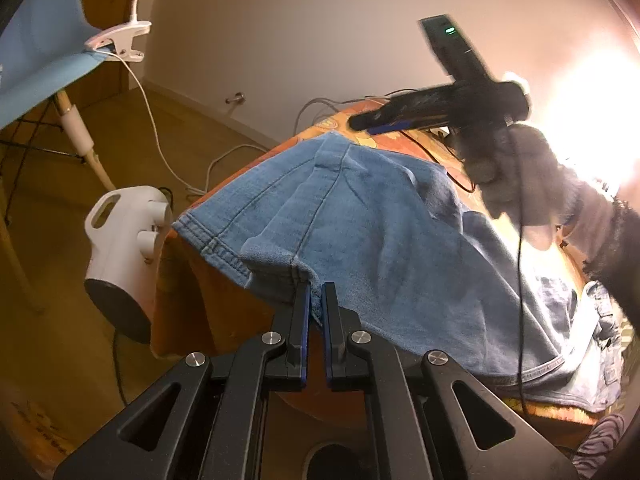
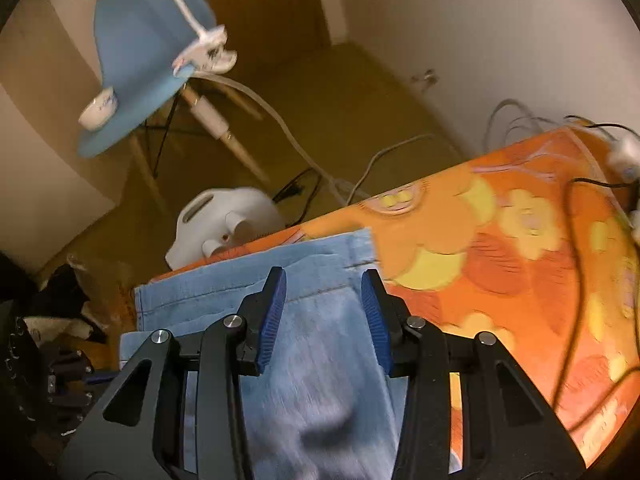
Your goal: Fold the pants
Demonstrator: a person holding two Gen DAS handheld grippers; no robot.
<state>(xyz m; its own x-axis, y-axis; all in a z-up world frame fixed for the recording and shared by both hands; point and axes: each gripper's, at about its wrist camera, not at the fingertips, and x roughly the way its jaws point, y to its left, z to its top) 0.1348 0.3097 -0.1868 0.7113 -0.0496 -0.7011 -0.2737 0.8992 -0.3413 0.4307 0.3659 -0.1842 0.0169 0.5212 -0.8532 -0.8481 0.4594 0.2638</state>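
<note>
White heater (image 1: 124,248) on the floor at far left, off the table. Pants (image 1: 360,216), blue denim, lie on the orange flowered tablecloth (image 2: 500,248), one leg already doubled over so two hems sit near the table edge (fold looks partly done, not squared). Left gripper (image 1: 316,296) is clamped on the near hem. Right gripper (image 2: 324,280) hangs over the far hem corner with jaws apart, nothing pinched. Left to do: release, smooth, probably another fold; waist end sits bunched at right.
</note>
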